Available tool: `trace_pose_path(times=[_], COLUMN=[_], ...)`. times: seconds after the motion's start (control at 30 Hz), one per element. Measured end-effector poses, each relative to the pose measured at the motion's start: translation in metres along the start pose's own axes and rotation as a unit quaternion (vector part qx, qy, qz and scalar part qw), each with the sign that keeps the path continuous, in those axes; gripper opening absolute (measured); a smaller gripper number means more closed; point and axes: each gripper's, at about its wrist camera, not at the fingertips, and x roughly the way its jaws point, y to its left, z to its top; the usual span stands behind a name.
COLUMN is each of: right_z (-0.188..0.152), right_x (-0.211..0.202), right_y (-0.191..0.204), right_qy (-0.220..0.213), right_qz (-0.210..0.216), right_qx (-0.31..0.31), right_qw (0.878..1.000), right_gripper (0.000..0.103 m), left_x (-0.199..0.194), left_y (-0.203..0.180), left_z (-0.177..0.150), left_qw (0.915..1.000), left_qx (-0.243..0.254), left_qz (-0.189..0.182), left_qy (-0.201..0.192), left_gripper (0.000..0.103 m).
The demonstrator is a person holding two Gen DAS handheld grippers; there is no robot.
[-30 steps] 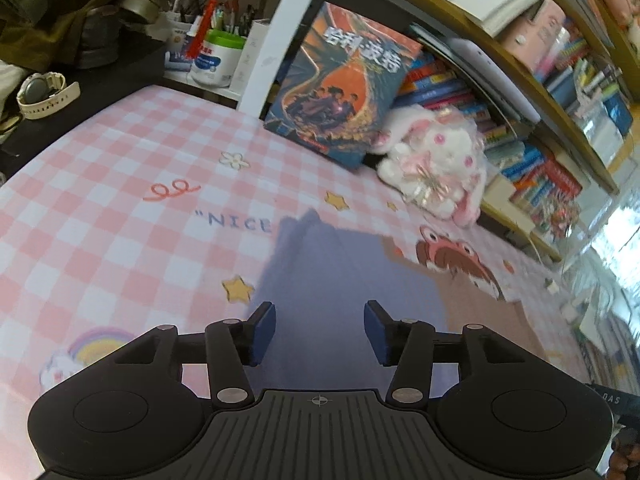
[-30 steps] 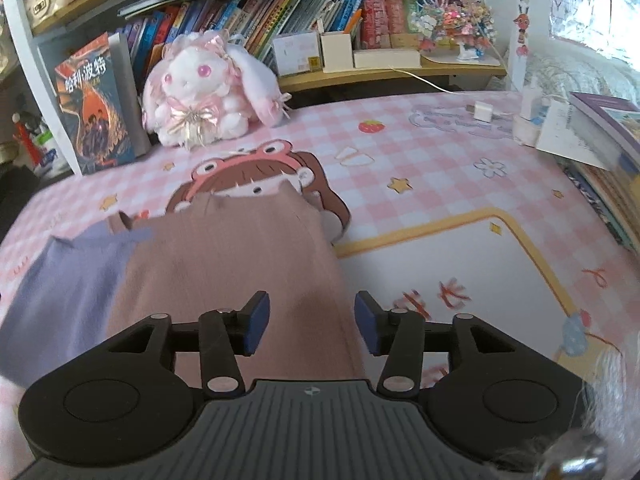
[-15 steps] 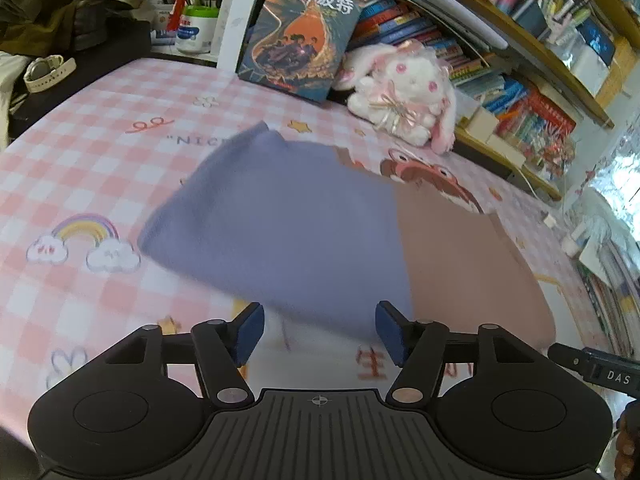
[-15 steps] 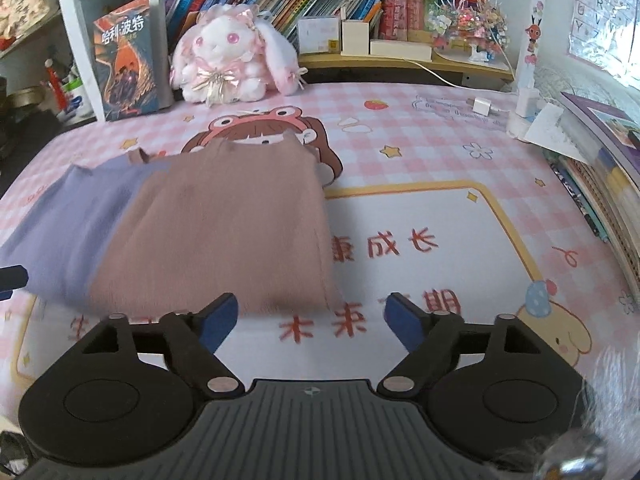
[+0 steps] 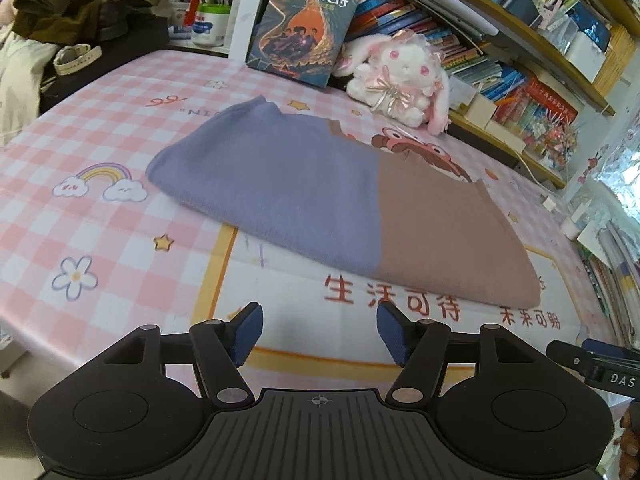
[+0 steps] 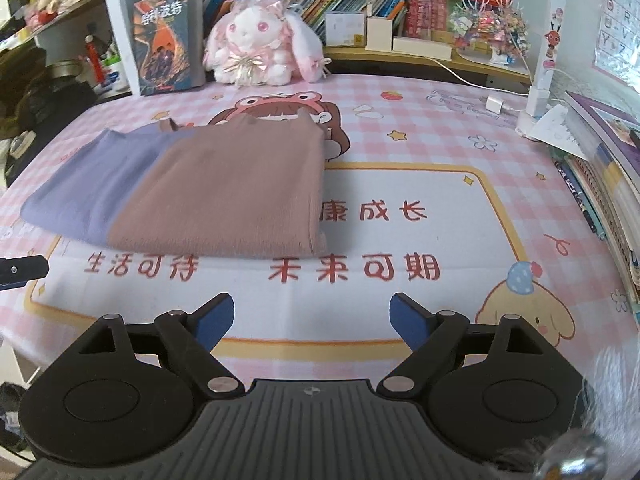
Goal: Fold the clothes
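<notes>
Both tools spread wide, holding nothing

Left tool (image 5: 319,332) and right tool (image 6: 312,320) hover over the near edge of the pink checked tabletop (image 6: 400,224); the folded purple-and-brown garment (image 5: 340,208) lies flat just beyond them, before the plush rabbit (image 6: 260,44).

Folded sweater (image 5: 332,204) lies flat on pink checked table mat (image 5: 100,132)
L gripper (image 5: 320,332) is above mat's near edge w/ jaws wide apart, nothing between, apart from sweater; sweater is purple on left, brown on right; book (image 5: 304,24) & plush rabbit (image 5: 404,76) stand behind it
</notes>
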Motion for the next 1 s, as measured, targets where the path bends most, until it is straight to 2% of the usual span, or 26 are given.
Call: trace_pose_path(times=[0.13,0.43,0.77,0.87,1.0], right_z=[-0.005,-0.008,0.003,0.006,0.01], right_x=[-0.005,-0.006,0.008,0.01,0.014], right_y=[0.0,0.006,0.031,0.04,0.049], right_qy=[-0.003,0.0,0.014,0.014,0.015], right_qz=[0.006,0.015,0.001,-0.003,-0.013], right_qx=[-0.005,-0.004,0.006,0.006,0.01], right_qw=[1.0,1.0,1.0,1.0,1.0], right_gripper=[0.088,0.089,0.092,0.092,0.092], left_x=[-0.006,-0.013,0.003,0.008,0.016], left_y=[-0.004,0.003,0.024,0.037,0.063], left_z=[-0.007,-0.008,0.009,0.016,0.027], left_qw=[0.9998,0.9997,0.9997,0.9997,0.9973], left_qx=[0.002,0.003,0.015,-0.004,-0.064], left_qz=[0.019,0.025,0.007,0.001,-0.014], left_qy=[-0.005,-0.003,0.019,0.023,0.032], left_gripper=[0.07,0.07,0.072,0.072,0.072])
